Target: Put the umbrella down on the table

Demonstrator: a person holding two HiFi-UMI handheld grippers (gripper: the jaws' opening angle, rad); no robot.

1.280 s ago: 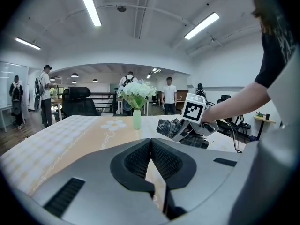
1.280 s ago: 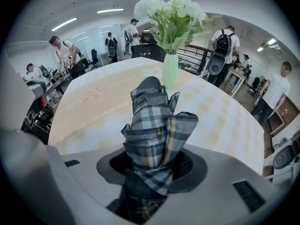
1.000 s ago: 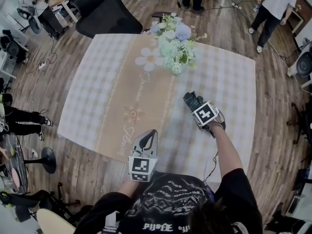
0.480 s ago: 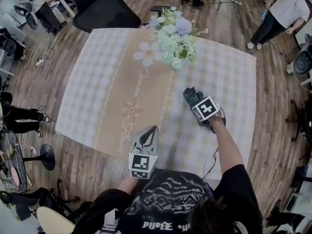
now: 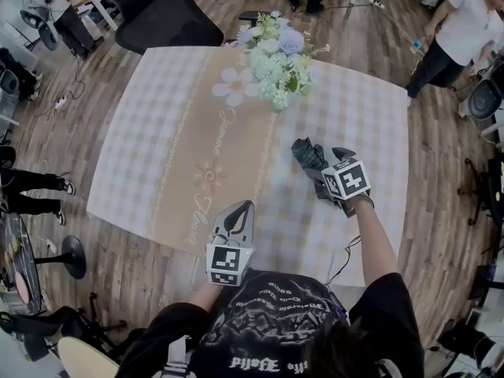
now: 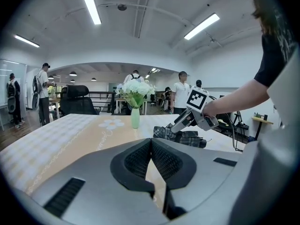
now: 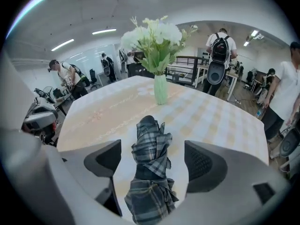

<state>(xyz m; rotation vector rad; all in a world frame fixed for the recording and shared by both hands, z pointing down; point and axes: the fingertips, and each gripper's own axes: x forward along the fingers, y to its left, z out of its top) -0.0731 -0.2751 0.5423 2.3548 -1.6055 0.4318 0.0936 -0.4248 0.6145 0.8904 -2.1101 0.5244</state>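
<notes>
The folded plaid umbrella was laid flat on the table, on the checked cloth to the right of the beige runner and nearer the person than the vase of flowers. The right gripper was held tilted downward over the umbrella's near end. Its jaws had just been opening and were seen spread wide – the umbrella lay between them, but a clear gap was left on either side and neither pad was pressed against the fabric. In the left gripper view, the bundle was shown resting on the cloth beneath that gripper's marker cube.

The left gripper was held at the near edge of the table, well apart from the umbrella. Its jaws were brought together at the tips, and nothing was caught between them.

An office chair was placed at the far side of the table – several people were seen standing on the wooden floor around it.
</notes>
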